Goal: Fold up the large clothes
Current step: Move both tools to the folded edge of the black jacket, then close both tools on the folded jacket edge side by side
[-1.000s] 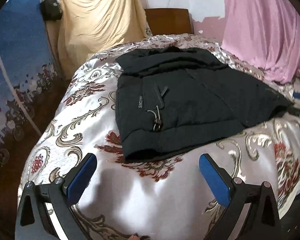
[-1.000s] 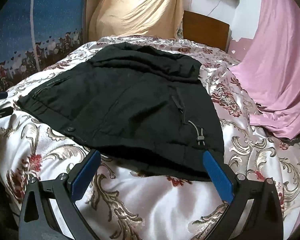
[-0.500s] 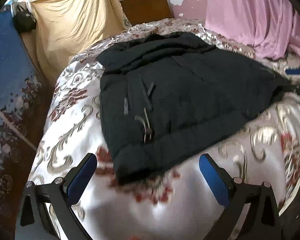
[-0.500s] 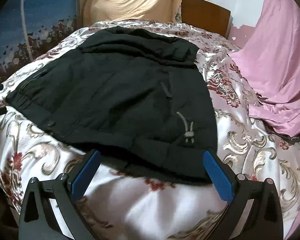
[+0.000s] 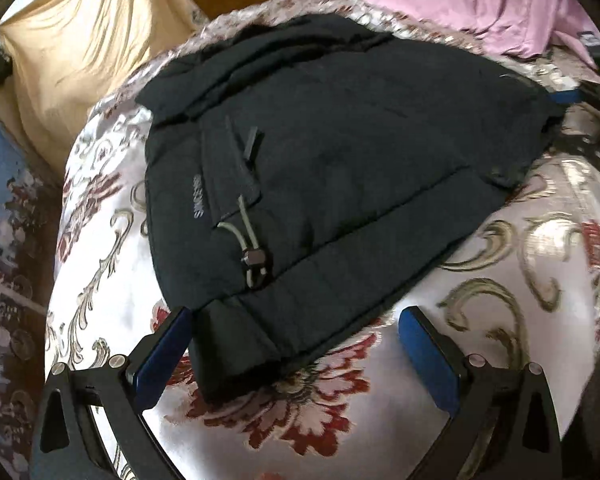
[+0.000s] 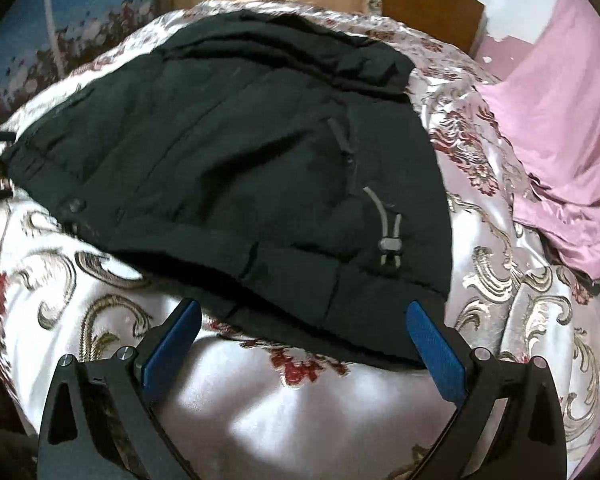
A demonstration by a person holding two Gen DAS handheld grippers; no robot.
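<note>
We hold both claws wide open and empty; the black jacket hem lies crosswise just ahead, its corner inside the left claw, the right claw equally close.

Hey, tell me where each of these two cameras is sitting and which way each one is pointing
Left wrist: sits behind the left claw, looking forward and down over the near-left corner of the black jacket on the floral bedspread; only its open blue-padded fingers show.
Right wrist: sits behind the right claw, facing the jacket's near-right hem, pink cloth to the right; only its open fingers show.
Shared: the jacket, the bedspread, the yellow cloth and the wooden headboard.
</note>
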